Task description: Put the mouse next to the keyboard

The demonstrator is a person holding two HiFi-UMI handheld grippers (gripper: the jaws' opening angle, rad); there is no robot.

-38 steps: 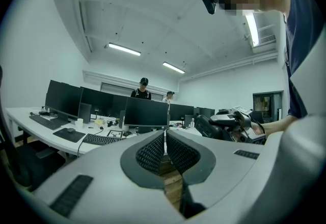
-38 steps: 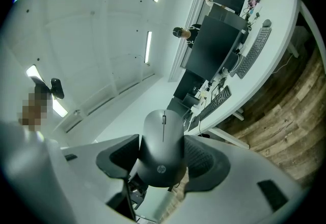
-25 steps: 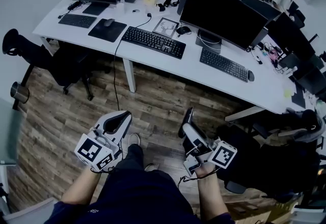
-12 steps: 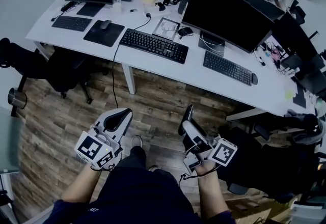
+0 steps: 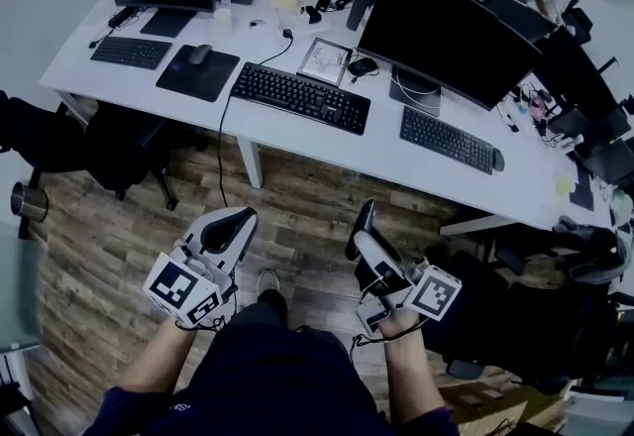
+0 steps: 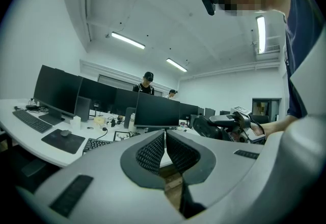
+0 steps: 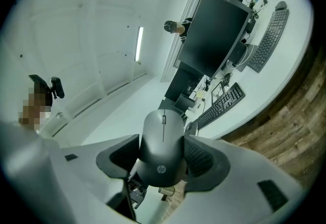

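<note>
The right tool (image 7: 162, 163) is clamped on a black mouse (image 7: 162, 134). Its two pads press the mouse's sides, and the button end points away from the camera. In the head view this tool hangs over the wood floor (image 5: 297, 211), well apart from the white bench (image 5: 396, 164) and the middle keyboard (image 5: 302, 97) lying on it. The left tool (image 6: 164, 136) has its jaws pressed together with nothing between them.
</note>
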